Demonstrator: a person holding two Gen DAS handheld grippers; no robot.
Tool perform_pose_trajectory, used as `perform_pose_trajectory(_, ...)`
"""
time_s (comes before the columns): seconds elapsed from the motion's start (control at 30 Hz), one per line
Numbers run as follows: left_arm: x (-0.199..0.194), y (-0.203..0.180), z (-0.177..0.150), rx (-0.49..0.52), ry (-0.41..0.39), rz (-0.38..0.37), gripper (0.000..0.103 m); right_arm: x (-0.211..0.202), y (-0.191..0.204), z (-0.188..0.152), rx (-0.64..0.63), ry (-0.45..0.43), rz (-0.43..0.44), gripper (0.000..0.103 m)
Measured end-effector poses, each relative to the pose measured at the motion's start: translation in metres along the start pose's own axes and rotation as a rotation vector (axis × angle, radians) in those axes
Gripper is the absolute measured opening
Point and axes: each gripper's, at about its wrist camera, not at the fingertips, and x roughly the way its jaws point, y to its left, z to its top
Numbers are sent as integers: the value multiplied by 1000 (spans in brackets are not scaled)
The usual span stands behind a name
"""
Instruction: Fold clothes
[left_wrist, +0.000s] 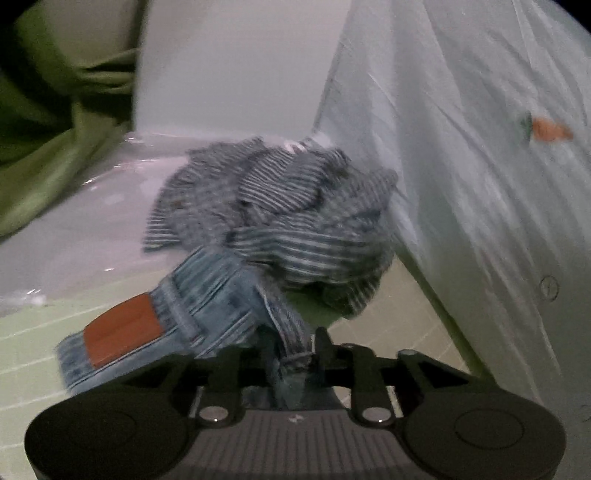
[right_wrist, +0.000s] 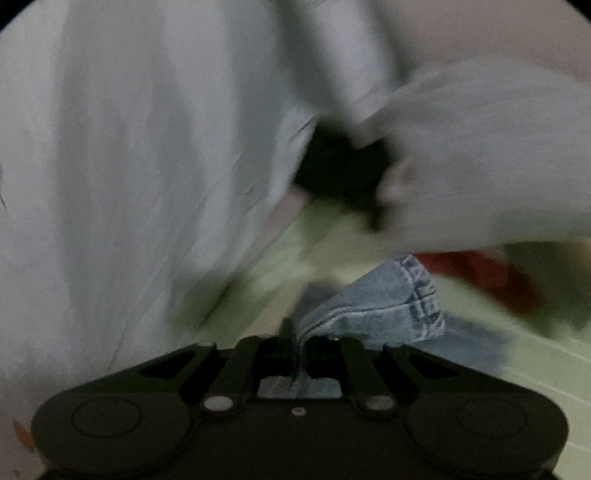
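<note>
A pair of light blue jeans (left_wrist: 207, 306) with a brown leather patch (left_wrist: 123, 334) hangs from my left gripper (left_wrist: 295, 354), which is shut on the waistband fabric. A crumpled blue-and-white striped shirt (left_wrist: 280, 210) lies just beyond the jeans. My right gripper (right_wrist: 297, 347) is shut on another edge of the jeans (right_wrist: 384, 306), with the hem bunched to the right of the fingers. Both views are blurred.
A green checked surface (left_wrist: 391, 317) lies under the clothes. White plastic-covered furniture (left_wrist: 461, 147) rises on the right and also shows in the right wrist view (right_wrist: 129, 166). Green cloth (left_wrist: 55, 147) hangs at far left. A blurred pale shape (right_wrist: 480, 158) and red cloth (right_wrist: 480, 273) lie at right.
</note>
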Motion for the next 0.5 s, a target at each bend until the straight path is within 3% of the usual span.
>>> perform_pose_trajectory(0.03, 1, -4, 0, 9, -5, -6, 41, 11, 6, 1, -6, 30, 12, 35)
perform_pose_trajectory(0.07, -3, -6, -2, 16, -26, -10, 68, 16, 7, -2, -8, 38, 22, 50)
perform_pose_trajectory(0.1, -8, -5, -7, 28, -42, -3, 86, 14, 3, -7, -13, 20, 16, 59)
perform_pose_trajectory(0.13, -14, -4, -13, 41, -55, 6, 87, 10, -4, -12, -20, -4, -1, 75)
perform_pose_trajectory(0.17, -16, -3, -20, 62, -41, 13, 87, 7, -13, -19, -33, -13, -34, 78)
perform_pose_trajectory(0.37, -19, 0, -66, 179, 94, 37, 87, -2, -73, -58, -117, 24, -289, 78)
perform_pose_trajectory(0.5, -19, -5, -93, 235, 168, 30, 87, 1, -92, -72, -109, 45, -299, 81)
